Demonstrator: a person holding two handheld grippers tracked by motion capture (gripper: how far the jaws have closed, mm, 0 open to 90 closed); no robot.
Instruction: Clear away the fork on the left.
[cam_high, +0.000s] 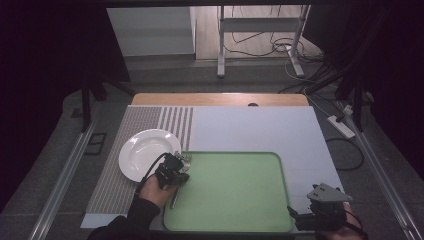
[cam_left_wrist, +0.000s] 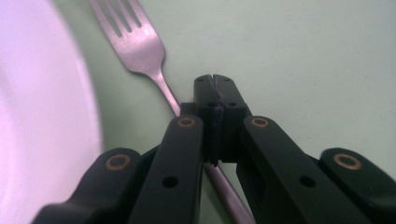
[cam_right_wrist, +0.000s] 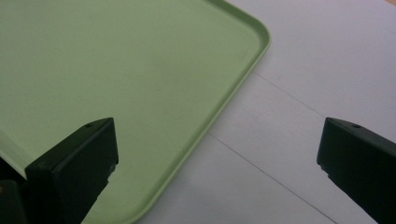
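- Dark room all around, and a table with a pale blue-white mat (cam_high: 260, 130) on it.
- On the mat sits a green tray (cam_high: 235, 192).
- A silver fork (cam_left_wrist: 140, 44) lies at the left edge of the green tray, just beside a white plate (cam_high: 142, 150).
- The fork's prongs point away from the person, and its handle points back.
- The left gripper (cam_left_wrist: 215, 93) has its jaws pressed together, pinching the thin neck of the fork.
- The person's left hand (cam_high: 152, 192) holds that gripper, in a dark sleeve.
- The white plate rests on a striped place mat (cam_high: 130, 127), left of the tray.
- The right gripper (cam_right_wrist: 217, 154) is well apart, by the tray's near right corner.
- Its jaws are spread wide with nothing between them.
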